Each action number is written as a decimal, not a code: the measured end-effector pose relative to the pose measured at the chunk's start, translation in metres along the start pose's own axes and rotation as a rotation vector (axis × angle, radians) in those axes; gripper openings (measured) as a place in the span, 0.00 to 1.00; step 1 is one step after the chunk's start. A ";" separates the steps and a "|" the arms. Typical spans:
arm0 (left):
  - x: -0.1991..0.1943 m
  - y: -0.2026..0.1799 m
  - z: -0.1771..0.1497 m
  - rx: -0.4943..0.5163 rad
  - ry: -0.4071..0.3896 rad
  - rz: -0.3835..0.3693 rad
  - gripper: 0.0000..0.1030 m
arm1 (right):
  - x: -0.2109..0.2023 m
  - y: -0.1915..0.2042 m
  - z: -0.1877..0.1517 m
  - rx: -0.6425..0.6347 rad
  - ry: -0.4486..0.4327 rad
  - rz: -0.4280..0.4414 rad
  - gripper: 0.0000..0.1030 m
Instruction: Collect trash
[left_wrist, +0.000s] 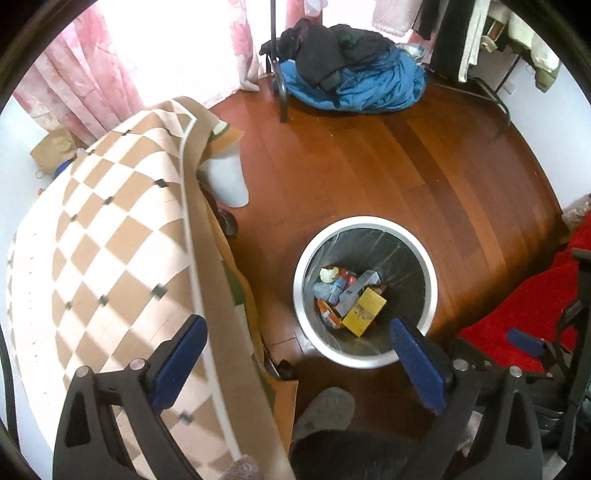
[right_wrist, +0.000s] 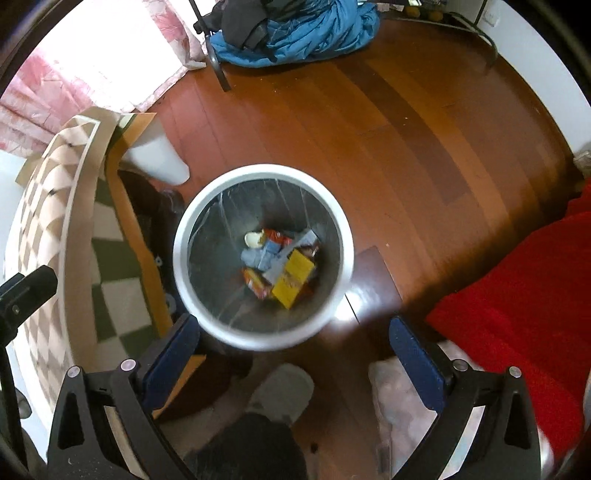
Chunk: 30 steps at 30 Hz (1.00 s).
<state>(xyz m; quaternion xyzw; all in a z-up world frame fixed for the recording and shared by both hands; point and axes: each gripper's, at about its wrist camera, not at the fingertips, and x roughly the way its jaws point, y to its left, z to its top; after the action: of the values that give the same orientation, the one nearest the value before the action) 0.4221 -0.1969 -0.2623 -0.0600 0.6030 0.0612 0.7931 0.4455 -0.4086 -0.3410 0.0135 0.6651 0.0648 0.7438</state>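
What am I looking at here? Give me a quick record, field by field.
Bin: white-rimmed trash bin with a clear liner, on the wooden floor
Inside: yellow box, grey and orange wrappers
Left gripper: open, empty
Right gripper: open, empty, above the bin
Nearby: checkered tablecloth, red blanket, blue bedding

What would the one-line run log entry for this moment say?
left gripper: jaws open, empty | right gripper: jaws open, empty | trash bin: upright on floor, yellow box and wrappers inside

Floor (right_wrist: 406, 129) glossy wood; bin (right_wrist: 347, 254) white plastic rim, clear film liner; blanket (right_wrist: 517, 295) red fuzzy cloth.
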 end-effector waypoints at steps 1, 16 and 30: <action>-0.009 0.000 -0.004 0.001 -0.008 -0.002 0.98 | -0.010 0.001 -0.007 0.000 -0.004 0.003 1.00; -0.170 0.014 -0.051 0.025 -0.201 -0.139 0.98 | -0.208 0.005 -0.079 -0.045 -0.229 0.160 1.00; -0.258 0.033 -0.074 0.020 -0.251 -0.302 0.98 | -0.338 0.025 -0.127 -0.133 -0.317 0.336 1.00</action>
<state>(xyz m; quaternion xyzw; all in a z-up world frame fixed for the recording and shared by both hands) 0.2780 -0.1836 -0.0340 -0.1339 0.4839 -0.0575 0.8629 0.2812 -0.4306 -0.0188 0.0847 0.5227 0.2283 0.8170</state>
